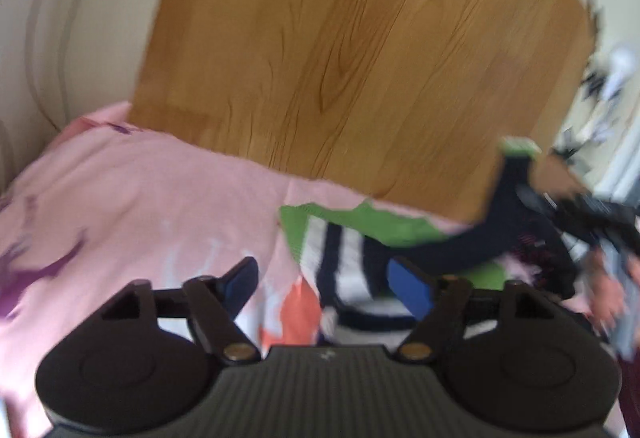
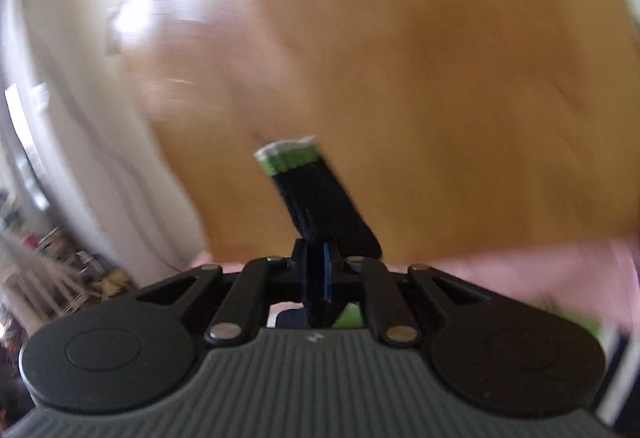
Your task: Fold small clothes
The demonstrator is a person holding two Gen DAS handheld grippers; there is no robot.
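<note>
Lifting dark navy green-cuffed sleeve (image 2: 316,194) in pinched-tight right claw (image 2: 320,274) to fold it over — left claw (image 1: 328,284) gaping, empty.

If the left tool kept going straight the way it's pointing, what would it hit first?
Probably the striped green, white and navy garment on the pink printed cloth. It lies just ahead between the open left tool's fingers, though blur makes depth unclear.
</note>
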